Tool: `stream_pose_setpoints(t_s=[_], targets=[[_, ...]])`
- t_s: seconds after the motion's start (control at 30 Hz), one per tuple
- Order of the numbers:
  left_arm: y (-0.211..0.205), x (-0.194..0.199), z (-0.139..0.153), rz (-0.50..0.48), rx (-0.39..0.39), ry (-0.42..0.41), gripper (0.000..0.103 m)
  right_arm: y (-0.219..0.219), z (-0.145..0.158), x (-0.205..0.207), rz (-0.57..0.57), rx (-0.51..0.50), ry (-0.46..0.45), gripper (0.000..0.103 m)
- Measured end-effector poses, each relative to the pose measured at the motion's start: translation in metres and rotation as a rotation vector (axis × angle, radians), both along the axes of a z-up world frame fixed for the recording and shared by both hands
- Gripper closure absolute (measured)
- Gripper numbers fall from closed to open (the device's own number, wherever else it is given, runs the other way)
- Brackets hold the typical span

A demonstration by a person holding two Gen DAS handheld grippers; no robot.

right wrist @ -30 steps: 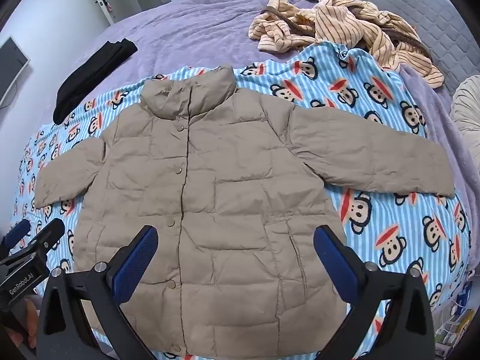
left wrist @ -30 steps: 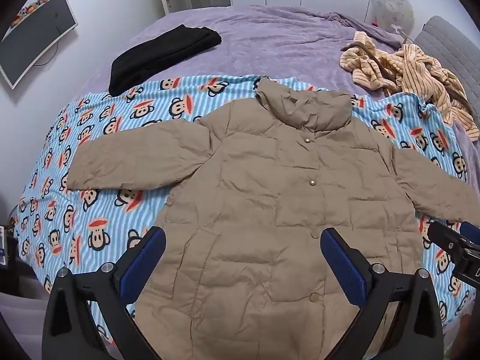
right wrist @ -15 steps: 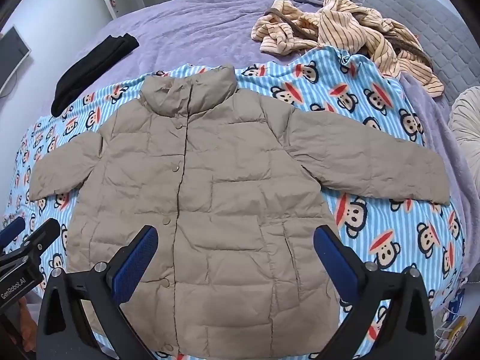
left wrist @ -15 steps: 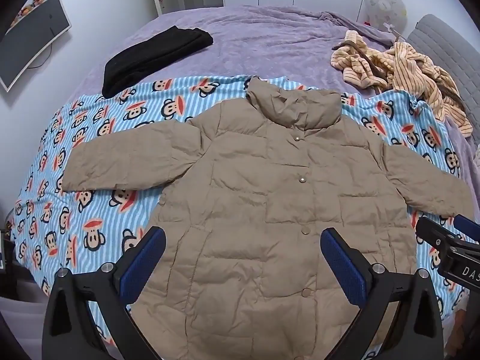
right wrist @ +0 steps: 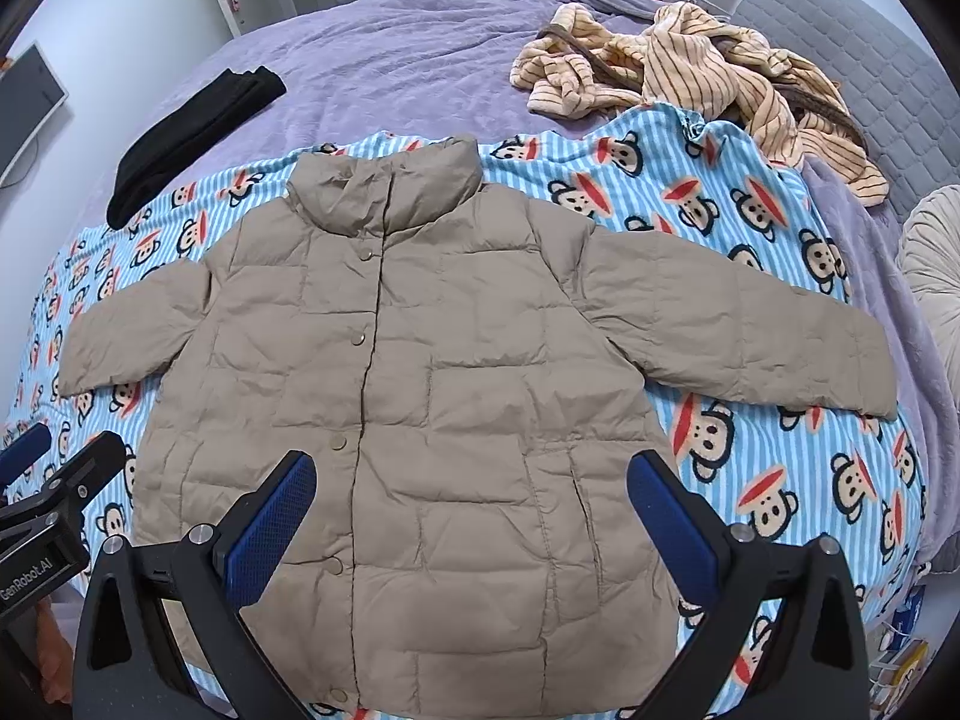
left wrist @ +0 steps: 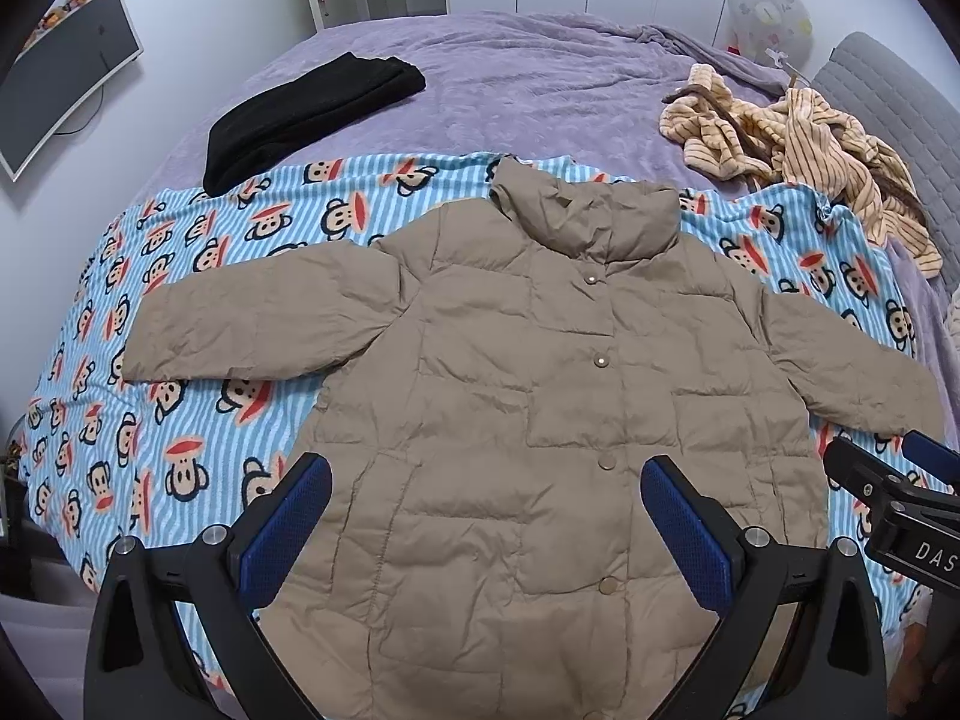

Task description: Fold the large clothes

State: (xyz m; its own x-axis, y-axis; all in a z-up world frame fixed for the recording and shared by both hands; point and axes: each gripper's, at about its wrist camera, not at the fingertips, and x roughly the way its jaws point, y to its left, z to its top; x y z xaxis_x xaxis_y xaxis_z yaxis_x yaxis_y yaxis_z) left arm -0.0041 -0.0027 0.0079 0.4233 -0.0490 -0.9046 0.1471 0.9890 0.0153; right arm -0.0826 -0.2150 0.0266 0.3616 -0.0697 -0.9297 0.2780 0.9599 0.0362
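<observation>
A tan puffer jacket (left wrist: 528, 372) lies flat and face up on a blue striped monkey-print blanket (left wrist: 180, 240), snapped shut, collar at the far end, both sleeves spread out sideways. It also shows in the right wrist view (right wrist: 432, 372). My left gripper (left wrist: 486, 522) is open and empty, held above the jacket's lower front. My right gripper (right wrist: 471, 516) is open and empty, above the lower hem area. Each gripper shows at the edge of the other's view: the right one (left wrist: 888, 480) and the left one (right wrist: 54, 474).
The blanket (right wrist: 750, 228) covers a purple bedspread (left wrist: 540, 78). A folded black garment (left wrist: 306, 114) lies far left. A crumpled orange striped garment (left wrist: 798, 138) lies far right by a grey headboard (right wrist: 870, 60). A monitor (left wrist: 60, 78) hangs on the left wall.
Both grippers have pulled back and risen a little from the jacket, so more of its hem and sleeves shows. The jacket has not moved. Both jaws stay open.
</observation>
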Motion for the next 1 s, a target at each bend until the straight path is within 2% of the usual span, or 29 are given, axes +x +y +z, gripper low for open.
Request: stream_pose_setpoints(t_s=[1.0], targets=[[-0.0049, -0.0013, -0.0027, -0.006, 0.007, 0.001, 0.000, -0.0049, 0.0024, 0.0003, -0.012, -0.002, -0.001, 0.000]])
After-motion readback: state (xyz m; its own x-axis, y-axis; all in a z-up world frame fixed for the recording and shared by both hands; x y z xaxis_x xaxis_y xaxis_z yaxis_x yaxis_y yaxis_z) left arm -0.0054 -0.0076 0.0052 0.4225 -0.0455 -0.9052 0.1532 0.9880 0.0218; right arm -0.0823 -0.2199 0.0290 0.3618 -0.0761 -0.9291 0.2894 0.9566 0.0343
